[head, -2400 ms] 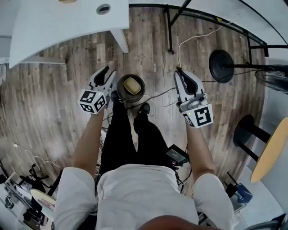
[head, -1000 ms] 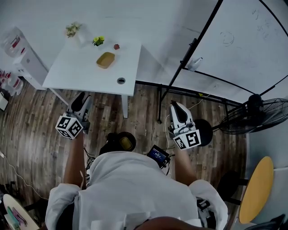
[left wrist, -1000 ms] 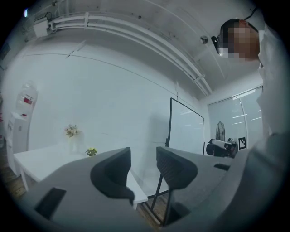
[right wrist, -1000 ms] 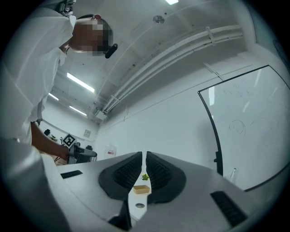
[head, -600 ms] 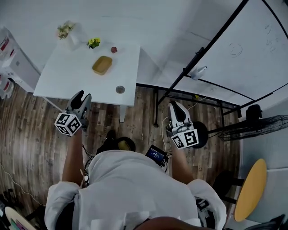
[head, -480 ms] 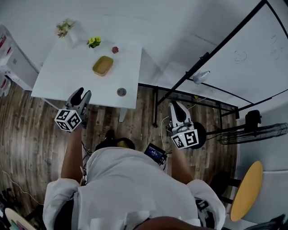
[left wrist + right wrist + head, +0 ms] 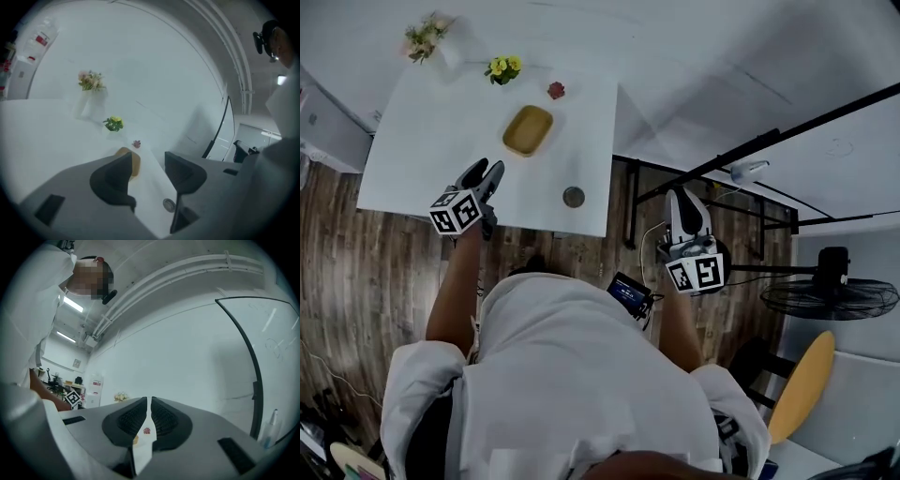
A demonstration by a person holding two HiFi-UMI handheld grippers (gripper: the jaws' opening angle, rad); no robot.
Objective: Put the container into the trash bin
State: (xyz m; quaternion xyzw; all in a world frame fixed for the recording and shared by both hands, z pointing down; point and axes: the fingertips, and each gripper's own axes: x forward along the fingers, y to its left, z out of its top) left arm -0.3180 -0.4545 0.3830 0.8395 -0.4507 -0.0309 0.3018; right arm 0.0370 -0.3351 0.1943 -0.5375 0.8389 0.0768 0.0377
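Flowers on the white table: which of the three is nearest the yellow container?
The small red flower, just beyond the container; the yellow flower and pale bouquet stand farther left.

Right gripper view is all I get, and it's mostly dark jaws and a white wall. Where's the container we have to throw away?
Observer: In the head view the yellow container lies on the white table, between the yellow flowers and a round hole.
Operator: Is anybody grabbing it?
Observer: No. The left gripper is over the table's near edge, short of it, jaws opening with nothing between them.
Operator: And my gripper?
Observer: The right gripper is off the table, over the wooden floor.
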